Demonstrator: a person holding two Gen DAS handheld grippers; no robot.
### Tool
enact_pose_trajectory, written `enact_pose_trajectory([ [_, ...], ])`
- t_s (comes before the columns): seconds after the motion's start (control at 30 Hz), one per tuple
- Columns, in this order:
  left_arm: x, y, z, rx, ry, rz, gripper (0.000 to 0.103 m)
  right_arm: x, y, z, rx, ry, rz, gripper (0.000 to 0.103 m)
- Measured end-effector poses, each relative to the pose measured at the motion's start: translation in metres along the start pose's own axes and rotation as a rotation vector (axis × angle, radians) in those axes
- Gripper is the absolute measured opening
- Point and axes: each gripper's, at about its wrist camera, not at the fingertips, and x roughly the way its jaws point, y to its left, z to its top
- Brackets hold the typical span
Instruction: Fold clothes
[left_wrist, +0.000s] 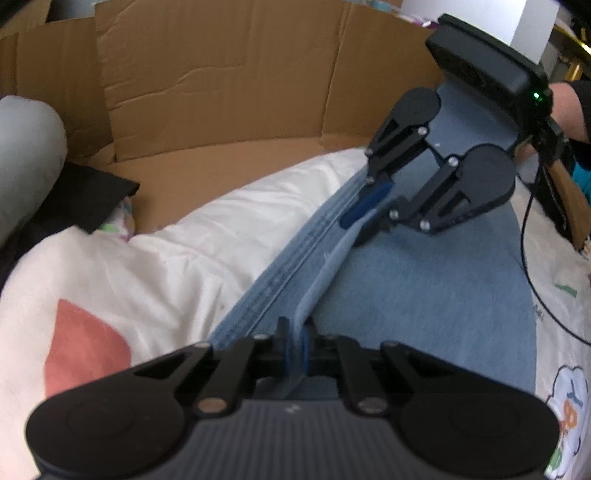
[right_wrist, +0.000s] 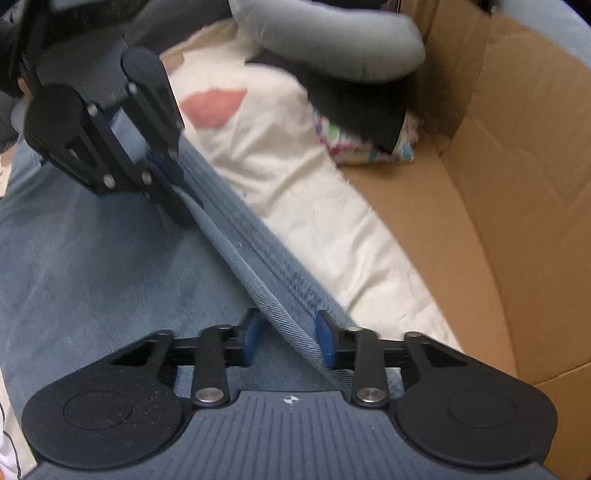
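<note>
Jeans (left_wrist: 424, 295), cream cloth (left_wrist: 166, 251), in cardboard box (left_wrist: 221, 74)

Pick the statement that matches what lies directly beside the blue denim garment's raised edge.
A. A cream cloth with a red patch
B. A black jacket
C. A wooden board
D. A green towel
A: the cream cloth with its red patch lies along the denim garment.
</note>
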Motion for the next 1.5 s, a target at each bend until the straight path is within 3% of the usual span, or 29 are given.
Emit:
enact_pose_trajectory([
  [0.07, -0.009, 0.006, -0.007, -0.007, 0.005, 0.031, 0.019, 0.002, 0.001, -0.001, -0.014, 0.010, 0.003, 0.010],
  [0.3, -0.045, 0.030, -0.040, -0.056, 0.049, 0.166, 0.020, 0.000, -0.002, -0.001, 0.013, 0.004, 0.001, 0.009],
  [0.47, -0.059, 0.040, -0.053, -0.056, 0.080, 0.211, 0.021, -0.003, -0.008, -0.004, 0.051, -0.012, 0.014, 0.009],
  [0.77, -0.059, 0.041, -0.057, -0.071, 0.058, 0.238, 0.004, -0.004, -0.012, -0.004, 0.074, -0.018, 0.013, 0.005],
  [0.9, -0.067, 0.041, -0.053, -0.083, 0.032, 0.254, 0.003, -0.006, -0.015, -0.003, 0.082, -0.022, 0.004, 0.004],
  [1.13, -0.055, 0.046, -0.049, -0.082, 0.054, 0.269, 0.003, 0.005, -0.020, 0.007, 0.086, 0.017, -0.020, 0.004],
  [1.3, -0.056, 0.045, -0.051, -0.092, 0.053, 0.283, 0.007, 0.013, -0.028, 0.010, 0.134, 0.035, -0.019, 0.004],
  [1.43, -0.076, 0.043, -0.057, -0.127, 0.031, 0.346, 0.020, 0.011, -0.027, 0.010, 0.142, 0.036, -0.024, 0.005],
  [1.5, -0.089, 0.046, -0.069, -0.167, 0.032, 0.374, 0.020, 0.007, -0.025, 0.009, 0.129, 0.031, -0.032, 0.005],
])
